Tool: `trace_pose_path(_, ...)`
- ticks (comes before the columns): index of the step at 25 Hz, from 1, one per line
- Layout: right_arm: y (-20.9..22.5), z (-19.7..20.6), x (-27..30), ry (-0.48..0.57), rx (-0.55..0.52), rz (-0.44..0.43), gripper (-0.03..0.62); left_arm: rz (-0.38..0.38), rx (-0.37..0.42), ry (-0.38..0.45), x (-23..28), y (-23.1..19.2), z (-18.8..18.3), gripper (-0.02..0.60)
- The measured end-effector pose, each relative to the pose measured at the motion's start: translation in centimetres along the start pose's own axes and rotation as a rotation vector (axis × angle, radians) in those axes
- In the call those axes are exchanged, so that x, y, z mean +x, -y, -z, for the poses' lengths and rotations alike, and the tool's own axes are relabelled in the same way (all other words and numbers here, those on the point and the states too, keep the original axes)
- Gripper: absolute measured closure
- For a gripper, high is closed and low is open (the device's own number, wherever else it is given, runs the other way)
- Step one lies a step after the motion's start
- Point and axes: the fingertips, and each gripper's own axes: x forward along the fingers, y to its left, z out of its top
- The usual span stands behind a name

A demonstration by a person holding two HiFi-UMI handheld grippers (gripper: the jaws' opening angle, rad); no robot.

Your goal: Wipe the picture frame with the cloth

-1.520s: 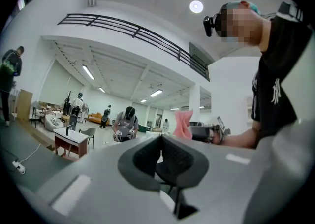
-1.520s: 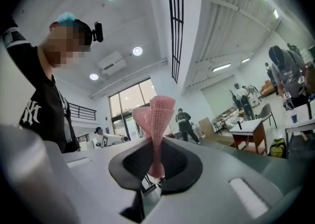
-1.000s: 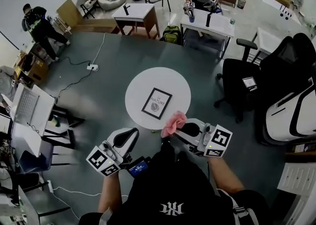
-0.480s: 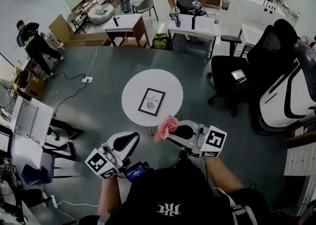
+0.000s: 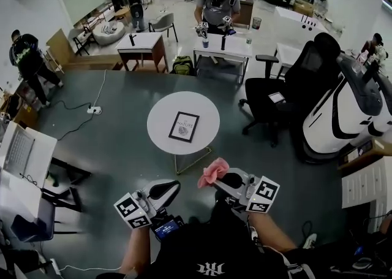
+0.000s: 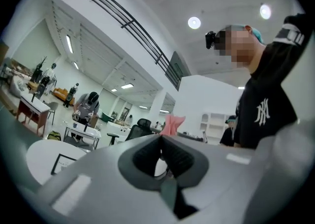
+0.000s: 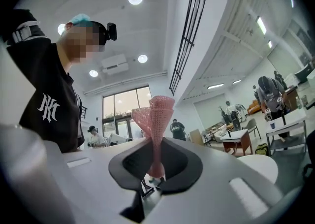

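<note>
The black picture frame (image 5: 184, 127) lies flat in the middle of the small round white table (image 5: 162, 112). My right gripper (image 5: 223, 179) is shut on the pink cloth (image 5: 213, 171), which it holds in the air just short of the table's near edge. In the right gripper view the cloth (image 7: 155, 117) stands up from between the jaws of the right gripper (image 7: 156, 168). My left gripper (image 5: 163, 189) hangs lower left of the table, shut, with nothing in it. The left gripper view shows the left gripper (image 6: 160, 142), the pink cloth (image 6: 172, 123) beyond it and the frame (image 6: 61, 162).
A black office chair (image 5: 288, 81) and a large white seat (image 5: 352, 115) stand to the right. On the left is a desk with a laptop (image 5: 18, 149). Desks with people (image 5: 215, 2) are at the back. A power strip and cable (image 5: 94, 110) lie on the grey floor.
The view has pulled back from the table. Both grippers are now lower in the picture, and the cloth, which overlapped the table's near edge, now hangs off the table.
</note>
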Motion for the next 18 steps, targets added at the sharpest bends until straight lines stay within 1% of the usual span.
trace_pose_path(3,-2.2,1.3,-0.6,-0.022,0.001,0.021,0.566,0.041,-0.039,0.045,-1.3,0.7,0.4,0.578)
trace_pose_path(5,-3.1,1.8,-0.8,-0.053,-0.010,0.035,0.565,0.060,-0.038,0.076,-1.4,1.7,0.2,0.580)
trace_pose_path(8,-4.1,2.5,-1.3,-0.100,-0.026,0.026,0.565,0.072,-0.028,0.096,-1.5,3.8,0.3,0.578)
trace_pose_path(10,-4.4,2.5,-1.3,-0.109,-0.027,0.006,0.565,0.056,-0.031,0.101,-2.0,4.5,0.5,0.580)
trace_pose_path(14,-6.3,0.9,-1.2,-0.117,-0.084,-0.043,0.565,0.003,-0.053,0.115,-2.9,6.0,1.0,0.580)
trace_pose_path(18,-8.3,-0.4,-3.7,-0.079,-0.080,-0.073,0.566,0.000,-0.044,0.088,-1.9,9.1,2.2,0.578)
